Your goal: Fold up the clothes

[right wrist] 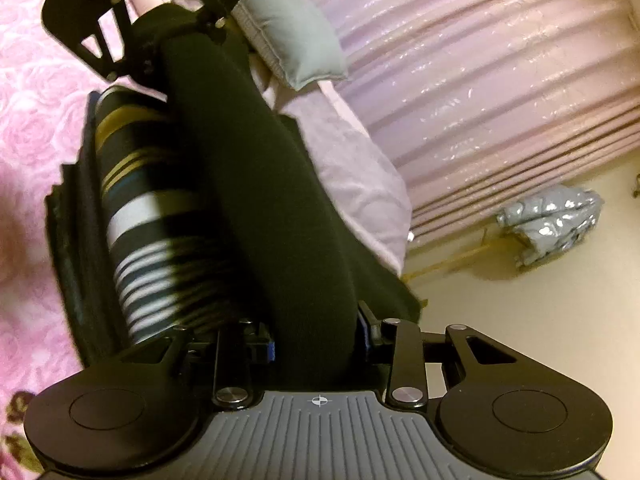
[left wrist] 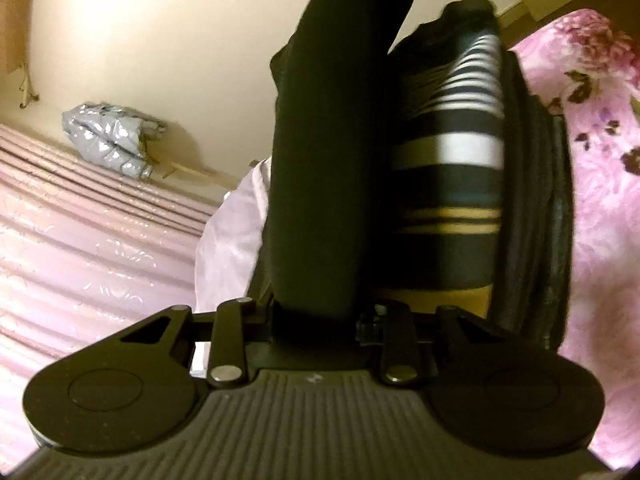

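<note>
A pink floral bedspread [left wrist: 600,200] fills one side of both wrist views, with pleated, shiny pink curtains [right wrist: 500,80] on the other side and a cream wall [left wrist: 140,40] beyond. Stretched between the two handheld tools is the garment being folded: a dark knit top with white, teal and mustard stripes [left wrist: 448,152], held up off the bed, with a plain black fold of it [left wrist: 320,160] running lengthwise from one tool to the other. A pale lilac pillow [right wrist: 360,176] lies behind the garment, and a grey-blue cushion [right wrist: 296,36] sits by the curtains. A crumpled silver-grey plastic bag [left wrist: 112,140] rests against the wall.

The left gripper [left wrist: 320,312] has its fingers hidden under the black fold, which emerges from between them, so they appear pinched on the fabric. The right gripper [right wrist: 316,344] grips the other end of the fold likewise. No readable writing or open container shows.
</note>
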The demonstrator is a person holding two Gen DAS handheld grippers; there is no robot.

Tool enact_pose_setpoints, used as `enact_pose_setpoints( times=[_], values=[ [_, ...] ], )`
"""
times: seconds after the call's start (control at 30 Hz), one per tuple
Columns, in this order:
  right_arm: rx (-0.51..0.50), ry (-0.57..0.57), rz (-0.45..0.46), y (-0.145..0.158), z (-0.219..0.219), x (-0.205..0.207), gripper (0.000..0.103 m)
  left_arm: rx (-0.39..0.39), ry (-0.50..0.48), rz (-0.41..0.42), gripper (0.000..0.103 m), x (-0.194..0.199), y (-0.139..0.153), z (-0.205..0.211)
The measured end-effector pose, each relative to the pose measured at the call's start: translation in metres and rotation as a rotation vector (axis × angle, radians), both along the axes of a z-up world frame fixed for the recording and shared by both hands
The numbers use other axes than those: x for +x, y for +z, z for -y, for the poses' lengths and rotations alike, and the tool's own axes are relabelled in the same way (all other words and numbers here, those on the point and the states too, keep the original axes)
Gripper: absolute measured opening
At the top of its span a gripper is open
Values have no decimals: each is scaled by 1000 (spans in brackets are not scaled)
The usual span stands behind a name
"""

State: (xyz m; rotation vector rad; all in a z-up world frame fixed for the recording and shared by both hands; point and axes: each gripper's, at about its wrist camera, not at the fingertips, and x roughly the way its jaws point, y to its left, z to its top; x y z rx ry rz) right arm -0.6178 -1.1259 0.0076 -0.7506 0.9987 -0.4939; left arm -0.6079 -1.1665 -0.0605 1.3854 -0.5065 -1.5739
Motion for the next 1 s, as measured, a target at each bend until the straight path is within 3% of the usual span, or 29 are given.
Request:
enact_pose_setpoints(
  times=[0.1, 0.17, 0.5, 0.73, 1.0],
  values=[
    [26, -3, -68, -30, -4, -5, 35, -8, -10, 9, 29, -2, -1, -3],
    [28, -23, -64, -35, -4, -4, 35, -11, -12, 18, 29, -2, -3, -3],
    [41, -44, -30, -35, -2, -2, 36, -72, -64, 113, 35, 4, -1, -10],
    [46, -51, -23, -40, -7, 1, 36, -90, -106, 138, 37, 13, -31, -19],
    [55, -75, -16, -42, -8, -2, 36, -104, -72, 103, 56, 25, -19, -35]
  ],
)
